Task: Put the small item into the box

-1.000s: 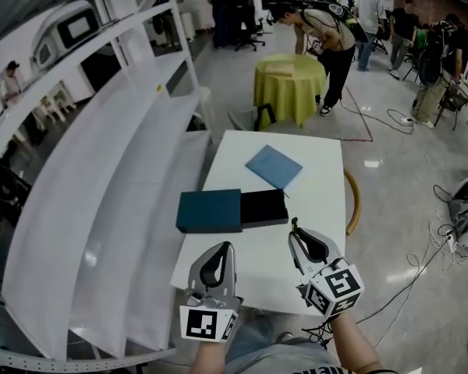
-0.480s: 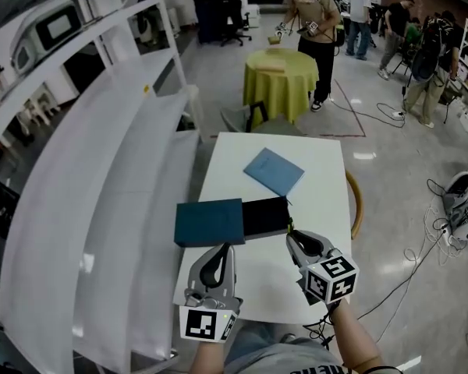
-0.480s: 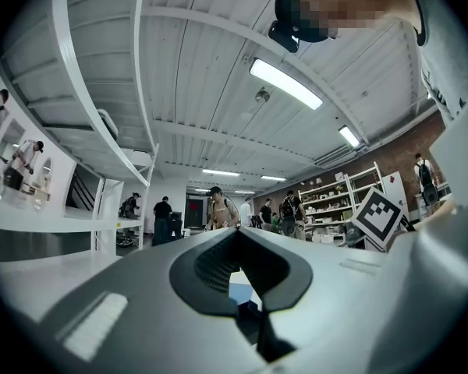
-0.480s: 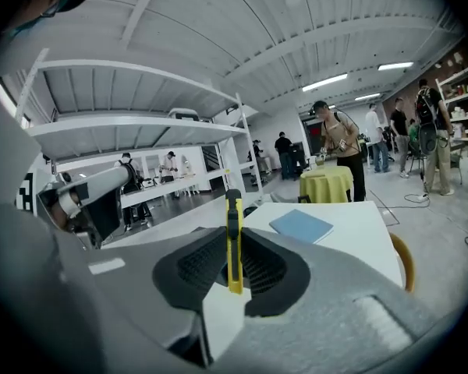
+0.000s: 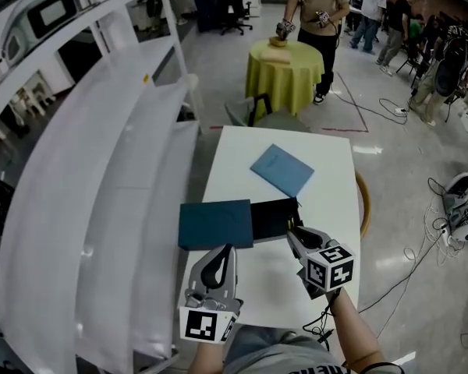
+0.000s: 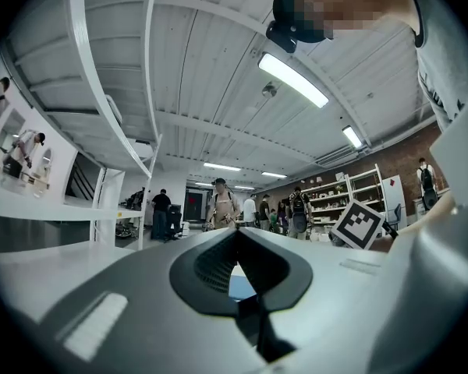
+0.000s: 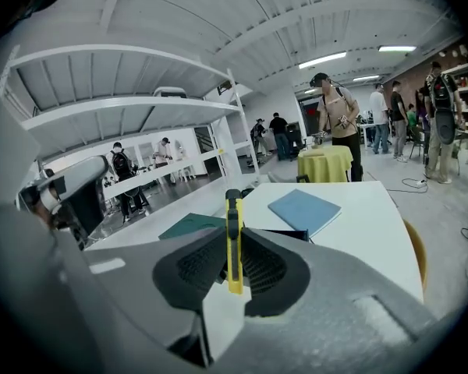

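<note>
Over the table [image 5: 327, 174], right hand-held gripper [image 7: 233, 244] pinches a yellow cutter [image 7: 234, 216], plain only in its view; left hand-held gripper [image 6: 235, 238] closed.

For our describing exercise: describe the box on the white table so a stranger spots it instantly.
On the white table beside the shelving, the box lies on the near half. Unlike the flat, lighter blue book beyond it, it is two-toned: dark teal at left, black at right.

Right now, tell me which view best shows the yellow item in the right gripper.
Right gripper view: the yellow item stands upright, clamped between the right gripper's jaws. The head view shows that gripper from above, the item barely visible. The left gripper view misses it.
</note>
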The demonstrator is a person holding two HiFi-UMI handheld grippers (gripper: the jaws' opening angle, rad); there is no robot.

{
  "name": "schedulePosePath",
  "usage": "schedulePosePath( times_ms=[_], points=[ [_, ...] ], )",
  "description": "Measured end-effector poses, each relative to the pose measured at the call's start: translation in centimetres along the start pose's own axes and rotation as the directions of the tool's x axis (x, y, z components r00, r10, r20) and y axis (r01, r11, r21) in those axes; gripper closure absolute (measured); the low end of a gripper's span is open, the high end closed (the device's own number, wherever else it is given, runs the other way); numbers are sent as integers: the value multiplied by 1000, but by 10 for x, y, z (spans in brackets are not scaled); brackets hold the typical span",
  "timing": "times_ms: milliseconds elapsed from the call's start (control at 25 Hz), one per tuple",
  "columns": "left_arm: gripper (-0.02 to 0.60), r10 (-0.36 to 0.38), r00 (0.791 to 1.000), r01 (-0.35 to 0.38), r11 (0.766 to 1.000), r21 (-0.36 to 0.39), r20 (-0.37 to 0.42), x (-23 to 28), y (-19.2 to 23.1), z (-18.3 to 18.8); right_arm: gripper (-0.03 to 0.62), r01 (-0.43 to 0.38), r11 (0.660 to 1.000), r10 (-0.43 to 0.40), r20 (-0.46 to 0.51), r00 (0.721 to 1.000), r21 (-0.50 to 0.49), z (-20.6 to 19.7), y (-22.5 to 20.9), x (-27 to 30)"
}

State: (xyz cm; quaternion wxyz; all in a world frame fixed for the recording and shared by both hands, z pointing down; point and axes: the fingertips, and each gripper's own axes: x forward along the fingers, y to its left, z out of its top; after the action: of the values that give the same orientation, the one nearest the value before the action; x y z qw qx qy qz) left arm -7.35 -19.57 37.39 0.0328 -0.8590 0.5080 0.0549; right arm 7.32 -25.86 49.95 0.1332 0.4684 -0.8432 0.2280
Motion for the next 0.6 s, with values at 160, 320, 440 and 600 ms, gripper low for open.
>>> schedulePosePath(
  times_ms=[160, 320, 440, 600],
  points=[
    [565, -1, 1000, 1, 1000, -2, -17, 3, 10, -8, 534, 11, 1000, -10, -49, 999, 13, -6, -5, 17],
    [565, -3, 1000, 3, 1000, -2, -29, 7, 15, -14, 534, 20, 1000, -19, -98, 995, 10, -12, -12, 33],
    [565, -3, 1000, 4, 1000, 5, -31, 9, 20, -16, 534, 25, 1000, -23, -124, 992, 14, -15, -17, 43],
    [566, -6, 999, 6, 1000, 4, -36, 11, 23, -21, 534, 39, 999, -37, -165, 986, 4, -21, -25, 55]
  ],
)
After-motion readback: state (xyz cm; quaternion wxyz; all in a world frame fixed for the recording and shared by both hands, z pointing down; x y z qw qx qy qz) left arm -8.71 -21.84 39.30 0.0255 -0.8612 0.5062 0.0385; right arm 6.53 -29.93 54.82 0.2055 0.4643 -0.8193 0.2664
